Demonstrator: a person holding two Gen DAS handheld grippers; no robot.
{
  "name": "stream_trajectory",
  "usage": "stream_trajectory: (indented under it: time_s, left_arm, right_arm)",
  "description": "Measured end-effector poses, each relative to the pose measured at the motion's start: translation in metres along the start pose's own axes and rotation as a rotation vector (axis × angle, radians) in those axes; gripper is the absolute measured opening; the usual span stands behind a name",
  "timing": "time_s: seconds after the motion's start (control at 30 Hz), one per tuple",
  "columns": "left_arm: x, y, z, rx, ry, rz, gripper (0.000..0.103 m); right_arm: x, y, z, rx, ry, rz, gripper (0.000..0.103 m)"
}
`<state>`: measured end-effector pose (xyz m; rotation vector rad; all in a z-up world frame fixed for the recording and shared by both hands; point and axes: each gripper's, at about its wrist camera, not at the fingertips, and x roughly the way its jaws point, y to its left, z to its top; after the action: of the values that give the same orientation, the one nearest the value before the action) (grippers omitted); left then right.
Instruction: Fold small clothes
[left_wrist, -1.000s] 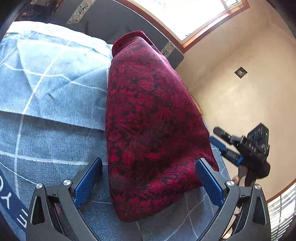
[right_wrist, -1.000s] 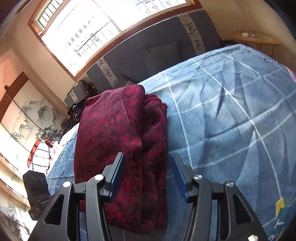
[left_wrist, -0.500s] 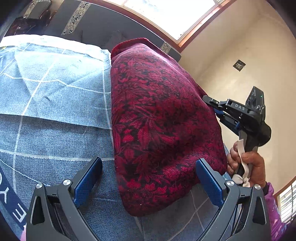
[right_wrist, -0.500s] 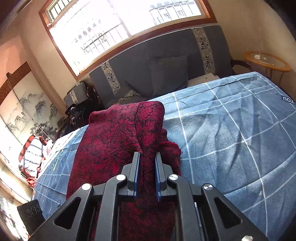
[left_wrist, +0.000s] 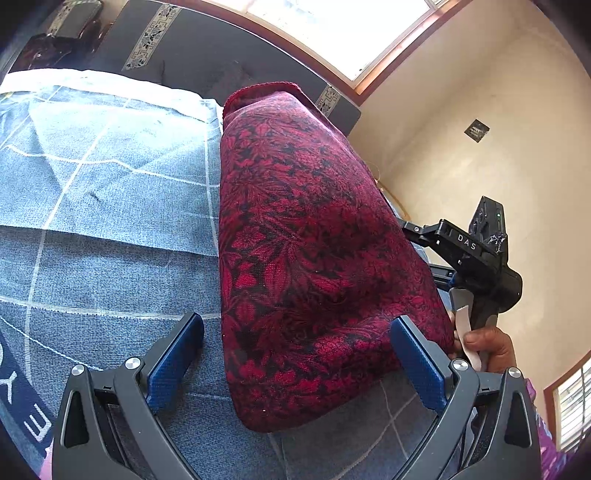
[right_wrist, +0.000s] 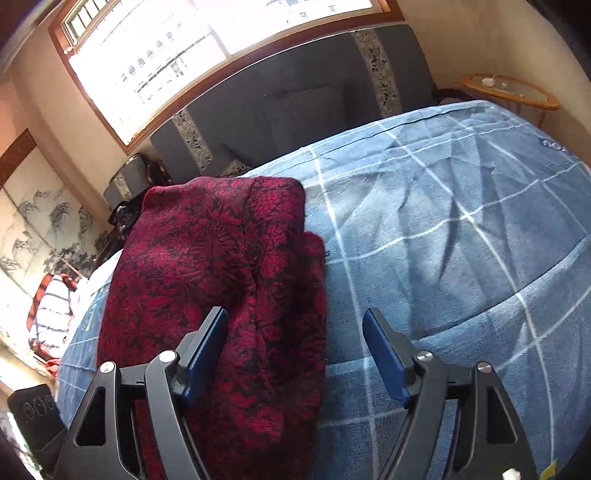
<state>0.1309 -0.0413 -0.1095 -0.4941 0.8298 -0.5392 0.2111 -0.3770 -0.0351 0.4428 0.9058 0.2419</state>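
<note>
Folded red patterned garment (left_wrist: 317, 258) on the blue checked bed (left_wrist: 103, 221), lying between the spread fingers of the left gripper (left_wrist: 295, 358); right gripper (right_wrist: 295, 350) likewise agape, straddling the garment's right edge, gripping nothing; garment's near end hidden behind that gripper

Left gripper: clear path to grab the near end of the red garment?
Probably yes. The left gripper is open, its fingers straddling the near end of the red garment on the blue blanket; nothing lies between.
</note>
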Motion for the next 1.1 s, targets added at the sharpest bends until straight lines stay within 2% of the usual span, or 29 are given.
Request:
stream_trajectory:
  time_s: [0.03, 0.07, 0.17, 0.23, 0.27, 0.33, 0.4, 0.43, 0.57, 0.8, 0.9, 0.97, 1.1]
  left_arm:
    - [0.000, 0.000, 0.000, 0.000, 0.000, -0.001, 0.101]
    - [0.000, 0.000, 0.000, -0.001, 0.000, -0.001, 0.101]
    - [-0.001, 0.001, 0.000, 0.000, 0.002, -0.007, 0.101]
    - [-0.002, 0.000, 0.000, 0.000, 0.004, -0.014, 0.101]
    - [-0.003, 0.000, -0.001, -0.001, 0.003, -0.017, 0.101]
    - [-0.004, -0.002, -0.003, 0.000, 0.007, -0.012, 0.101]
    - [-0.005, -0.002, -0.003, -0.002, 0.011, -0.015, 0.101]
    - [-0.006, -0.002, -0.003, -0.006, 0.014, -0.019, 0.101]
    - [-0.013, 0.004, 0.006, -0.031, 0.019, 0.031, 0.101]
    - [-0.015, 0.001, 0.037, 0.052, 0.025, 0.145, 0.101]
    - [-0.007, -0.006, 0.047, 0.132, 0.040, 0.196, 0.101]
    - [0.002, -0.011, 0.050, 0.196, 0.058, 0.240, 0.101]
    - [0.025, -0.018, 0.051, 0.287, 0.127, 0.342, 0.101]
  right_arm:
    - [0.006, -0.002, -0.001, 0.010, 0.037, 0.035, 0.065]
    - [0.014, -0.007, -0.001, 0.032, 0.068, 0.066, 0.047]
    - [0.025, -0.025, 0.002, 0.120, 0.078, 0.138, 0.043]
    - [0.034, -0.033, 0.004, 0.170, 0.085, 0.185, 0.044]
    - [0.037, -0.032, 0.007, 0.166, 0.091, 0.204, 0.044]
    - [0.040, -0.029, 0.012, 0.112, 0.102, 0.189, 0.044]
    - [0.040, -0.042, 0.015, 0.109, 0.101, 0.183, 0.043]
    - [0.040, -0.051, 0.016, 0.119, 0.100, 0.194, 0.045]
    - [0.031, -0.070, 0.016, 0.110, 0.111, 0.181, 0.073]
    - [0.010, -0.093, 0.016, 0.072, 0.150, 0.235, 0.077]
    - [0.005, -0.095, 0.007, 0.016, 0.175, 0.248, 0.085]
    - [0.005, -0.099, 0.005, -0.037, 0.179, 0.238, 0.092]
    - [-0.004, -0.102, -0.004, -0.141, 0.156, 0.193, 0.095]
